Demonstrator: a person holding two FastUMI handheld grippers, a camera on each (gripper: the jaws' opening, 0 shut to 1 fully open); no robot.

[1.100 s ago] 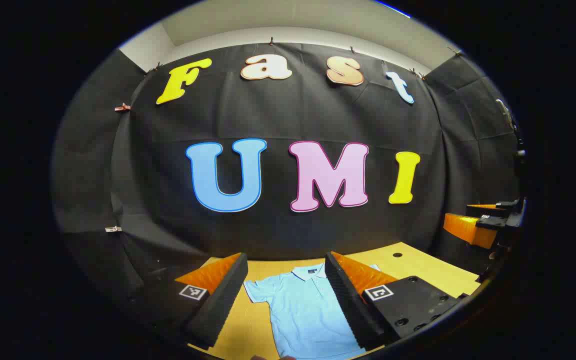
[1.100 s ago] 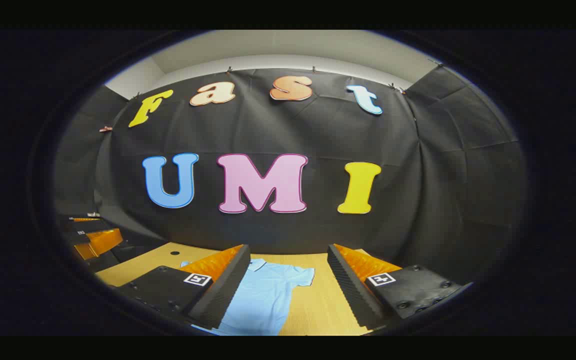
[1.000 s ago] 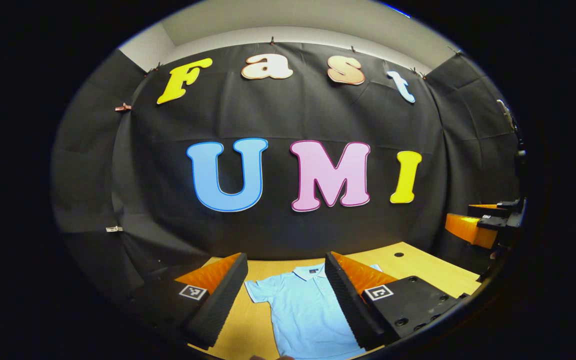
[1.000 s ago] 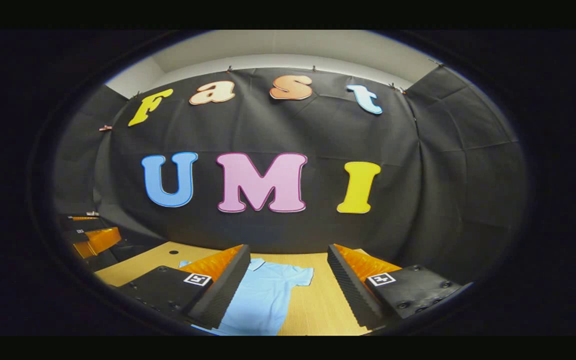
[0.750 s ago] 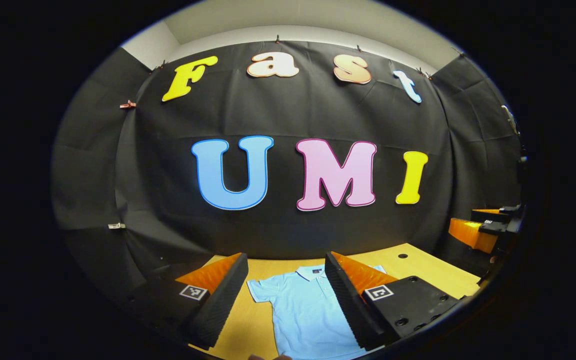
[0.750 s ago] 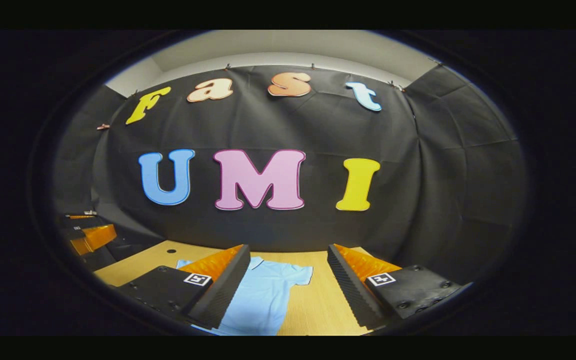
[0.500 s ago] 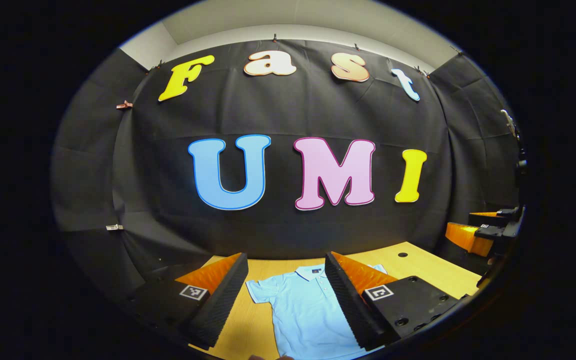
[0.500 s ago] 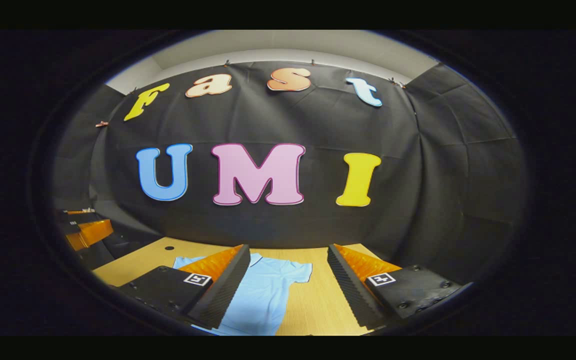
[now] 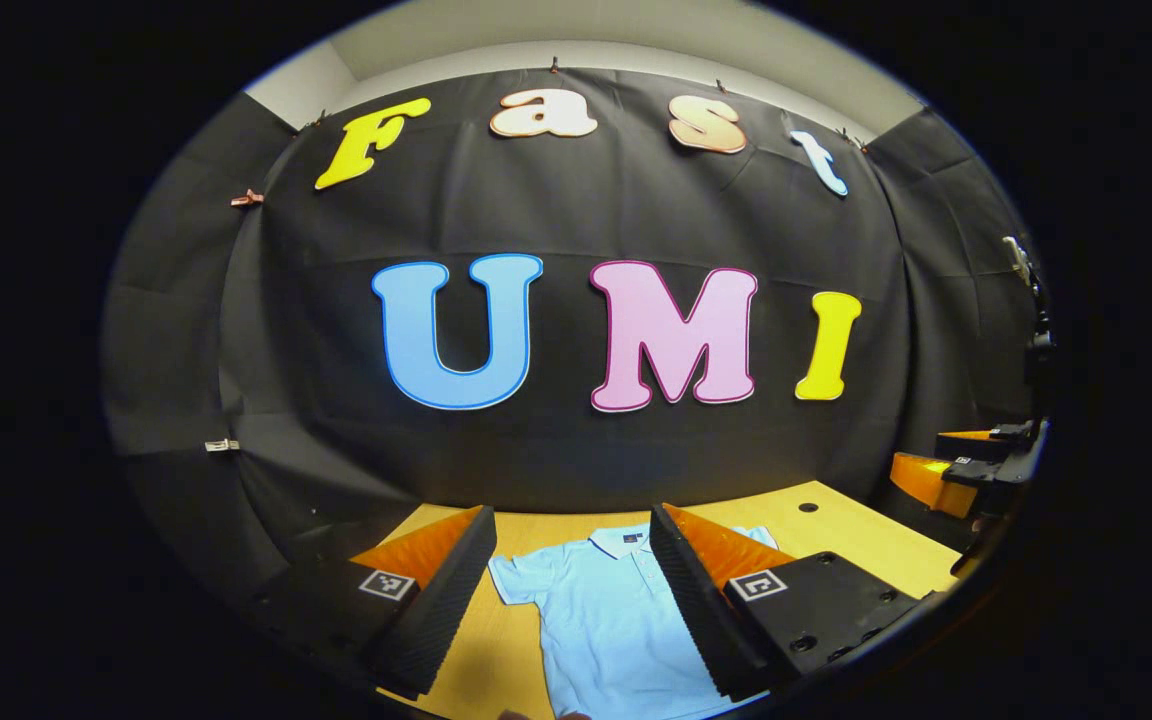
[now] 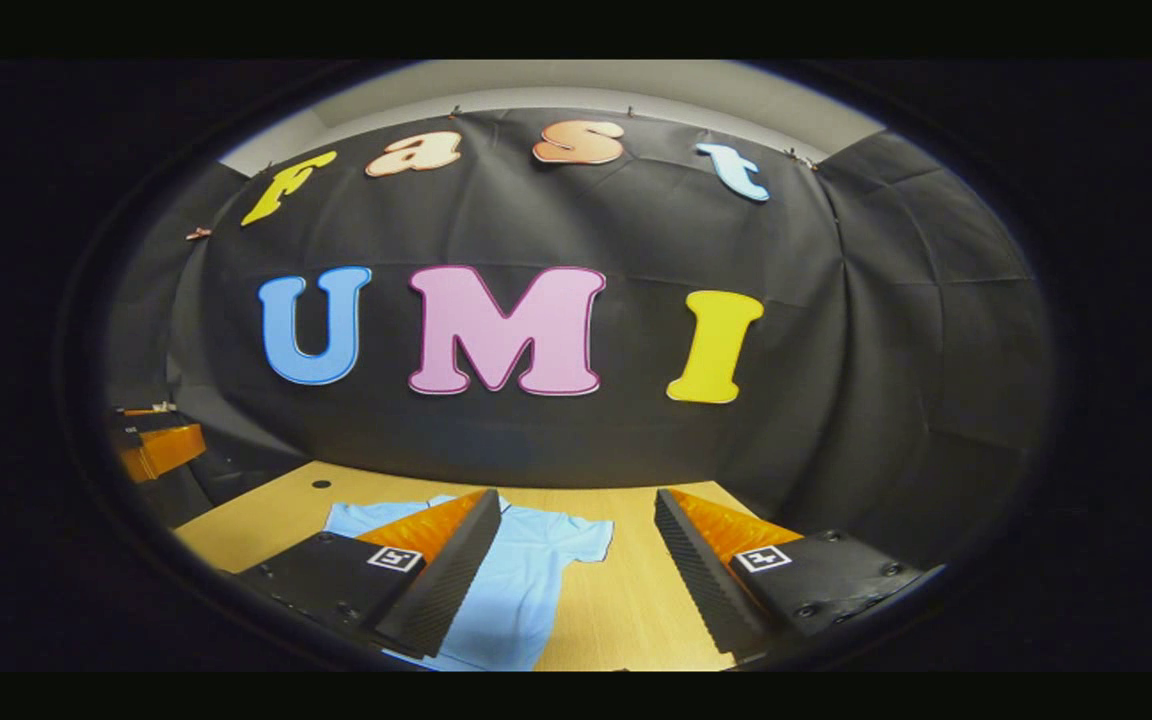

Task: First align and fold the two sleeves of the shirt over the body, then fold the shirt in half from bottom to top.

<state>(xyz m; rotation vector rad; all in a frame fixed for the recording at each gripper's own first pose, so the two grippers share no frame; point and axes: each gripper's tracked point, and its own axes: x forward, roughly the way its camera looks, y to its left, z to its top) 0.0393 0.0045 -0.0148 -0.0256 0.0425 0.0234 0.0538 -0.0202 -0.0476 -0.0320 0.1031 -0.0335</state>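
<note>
Well, starting at the left: the left gripper [image 9: 571, 580] hangs above the near edge of the table [image 9: 836, 535] with its fingers spread wide and nothing between them; it looks down over the left sleeve [image 9: 521, 578], which I take to be its target, since that sleeve lies out flat to the side and not yet folded; the shirt [image 9: 611, 620] itself lies face up, collar toward the wall and hem toward the person, laid that way, I'd judge, so each sleeve sits before its own tool; further right, the right sleeve [image 10: 581, 540] also lies out flat on the wood; the right gripper [image 10: 576, 570] hovers over that side, likewise gaping and empty, held clear of the cloth; both tools seem poised high to line up before coming down, so no fold has begun.
</note>
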